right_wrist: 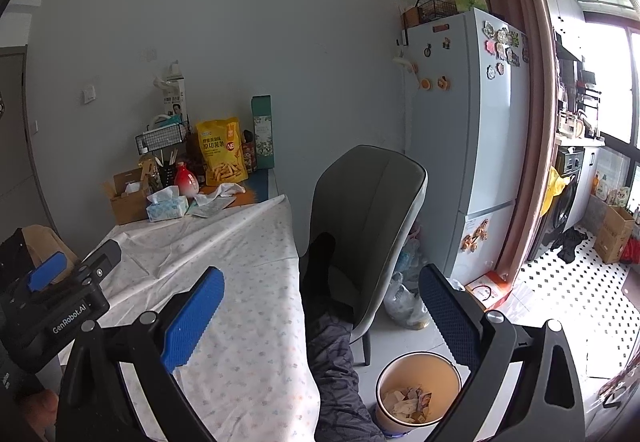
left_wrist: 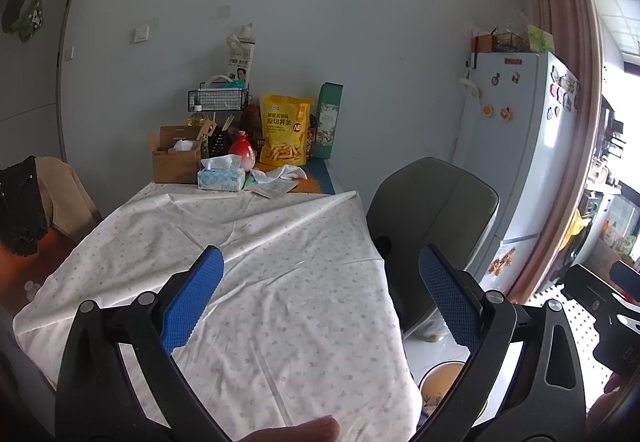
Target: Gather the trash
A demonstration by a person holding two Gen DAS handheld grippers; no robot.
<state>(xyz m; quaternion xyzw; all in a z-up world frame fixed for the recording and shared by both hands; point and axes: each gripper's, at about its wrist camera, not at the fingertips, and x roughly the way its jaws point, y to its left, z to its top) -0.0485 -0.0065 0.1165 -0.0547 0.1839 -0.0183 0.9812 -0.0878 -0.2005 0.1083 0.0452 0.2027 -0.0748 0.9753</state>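
Observation:
A round bin (right_wrist: 416, 394) with cream inner walls stands on the floor beside the table and holds several scraps of paper and wrappers; its rim also shows in the left wrist view (left_wrist: 440, 382). My right gripper (right_wrist: 322, 290) is open and empty, held above the table edge and the bin. My left gripper (left_wrist: 320, 270) is open and empty above the flowered tablecloth (left_wrist: 248, 262). A crumpled white tissue (left_wrist: 286, 172) and a flat packet (left_wrist: 274, 189) lie at the table's far end. The left gripper also shows at the left of the right wrist view (right_wrist: 60, 282).
A grey chair (right_wrist: 368, 218) stands at the table's right side, with a dark jacket (right_wrist: 340, 374) hanging below it. At the far end are a tissue box (left_wrist: 221, 178), a cardboard box (left_wrist: 176, 158), a red vase (left_wrist: 242, 152), a yellow snack bag (left_wrist: 285, 130) and a wire basket (left_wrist: 216, 98). A fridge (right_wrist: 464, 146) stands right.

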